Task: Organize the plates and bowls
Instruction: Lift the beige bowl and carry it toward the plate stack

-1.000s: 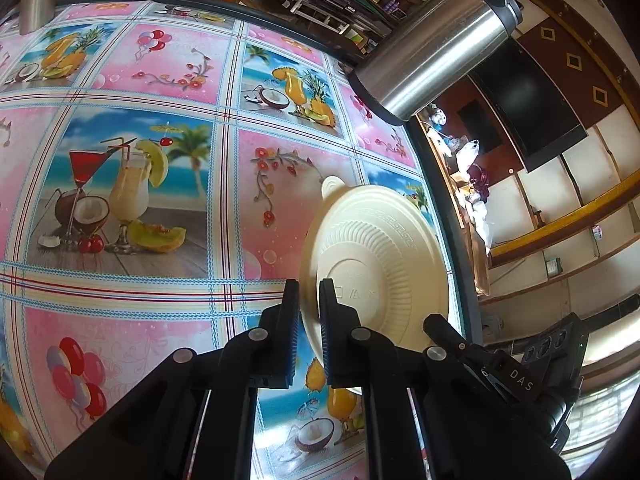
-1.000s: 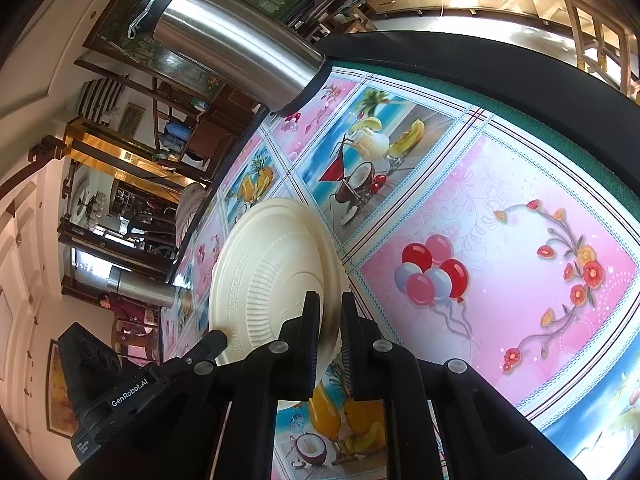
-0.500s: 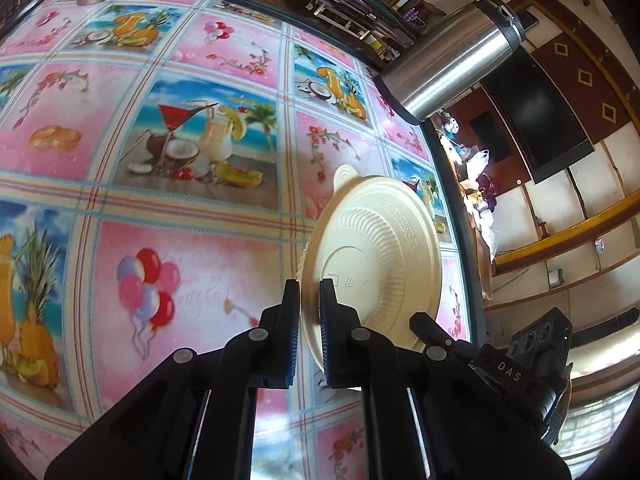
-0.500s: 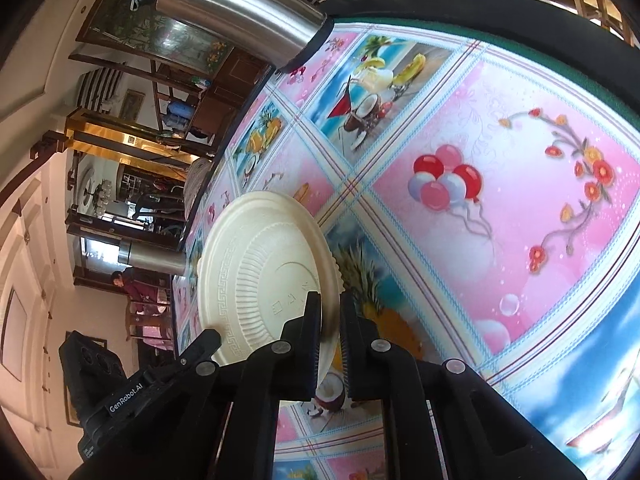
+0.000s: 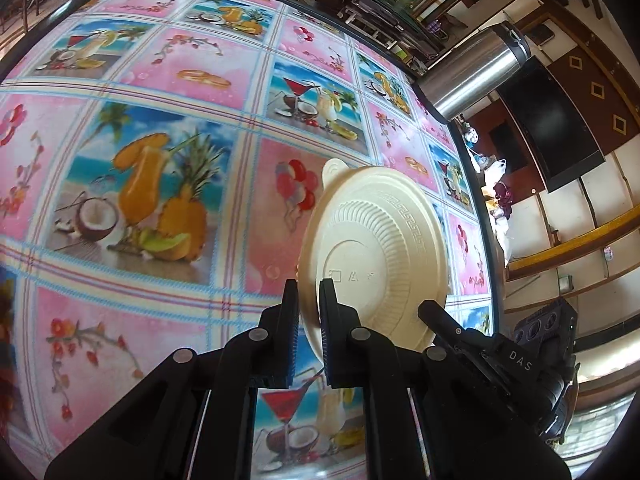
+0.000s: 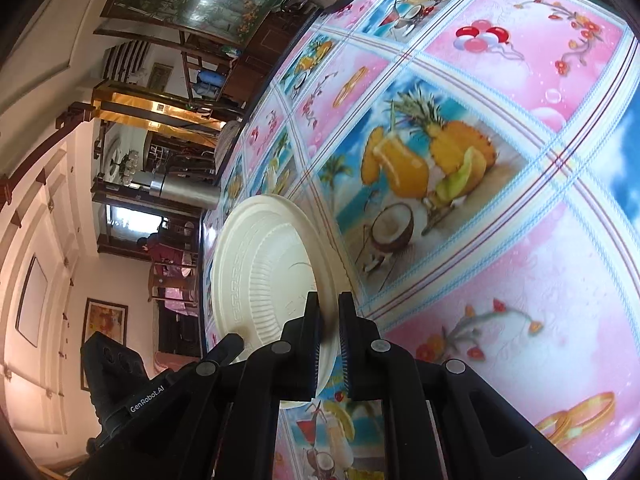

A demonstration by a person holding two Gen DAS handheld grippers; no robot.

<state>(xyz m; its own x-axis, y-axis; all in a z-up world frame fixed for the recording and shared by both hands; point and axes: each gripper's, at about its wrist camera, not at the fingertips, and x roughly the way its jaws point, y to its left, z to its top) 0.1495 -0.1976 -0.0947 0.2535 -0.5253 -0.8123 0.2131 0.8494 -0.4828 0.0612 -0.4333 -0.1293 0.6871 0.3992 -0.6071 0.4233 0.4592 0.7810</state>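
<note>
We see the left claw (image 5: 309,300) pinching the rim of a cream plate (image 5: 380,248), its two black fingers pressed close with only the thin edge between them. The plate stands tilted on edge in the air above the bench (image 5: 160,152), its ribbed underside and a small tab at the top rim facing us. The right claw (image 6: 329,312) is pinching the same plate (image 6: 264,272) at another part of its rim, fingers likewise pressed together on the edge; from that side we look along the ringed underside too. In the left wrist view the other device (image 5: 520,356) shows just beyond the plate's lower right, and in the right wrist view its counterpart (image 6: 120,384) sits at lower left.

Below the plate lies a glossy cloth (image 5: 120,288) of pink and blue squares printed with balloons, flowers, rings, pineapples and cocktails, covering the bench. A tall steel flask (image 5: 476,72) stands near the bench's far right edge in the left view; a second steel flask (image 6: 184,192) shows at the far edge in the right view. Beyond the bench we make out dark wooden furniture, and a seated person (image 6: 160,252) in the distance.
</note>
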